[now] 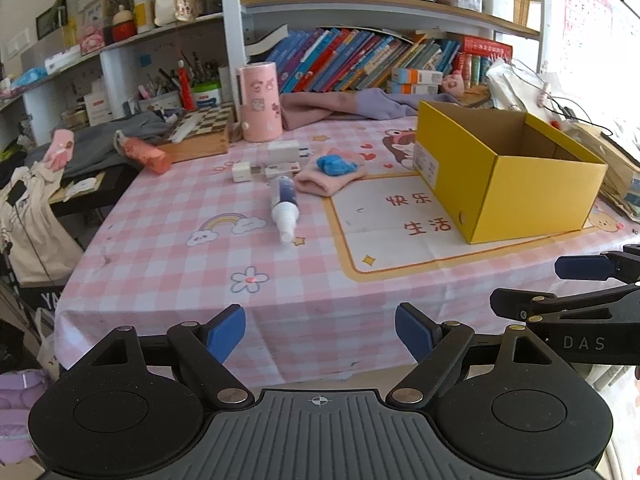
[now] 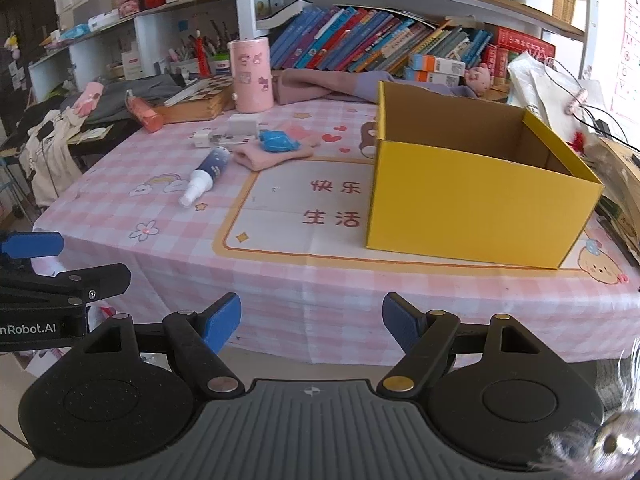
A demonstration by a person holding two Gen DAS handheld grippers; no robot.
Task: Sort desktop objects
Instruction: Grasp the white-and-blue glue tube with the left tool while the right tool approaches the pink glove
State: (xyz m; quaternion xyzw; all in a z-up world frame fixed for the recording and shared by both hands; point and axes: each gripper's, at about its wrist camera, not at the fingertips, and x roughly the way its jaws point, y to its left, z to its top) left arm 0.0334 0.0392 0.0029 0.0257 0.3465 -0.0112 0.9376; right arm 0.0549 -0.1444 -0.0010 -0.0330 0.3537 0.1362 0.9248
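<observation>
flat, spray bottle (image 1: 284, 208) nozzle toward table edge; both grippers (image 1: 320, 334) (image 2: 311, 326) released, empty

Left gripper (image 1: 320, 334) low in frame, blue pads apart, nothing between, short of table edge. Right gripper (image 1: 560, 284) entering from right edge. Pink checked tablecloth (image 1: 168, 240). Spray bottle (image 1: 285, 208) lying flat, nozzle toward camera. Blue lump (image 1: 336, 165) on pink cloth (image 1: 320, 183). Open yellow box (image 1: 508, 172) at right. White adapters (image 1: 264, 168) beyond bottle.

Table (image 1: 168, 264) bears yellow box (image 1: 520, 196)
</observation>
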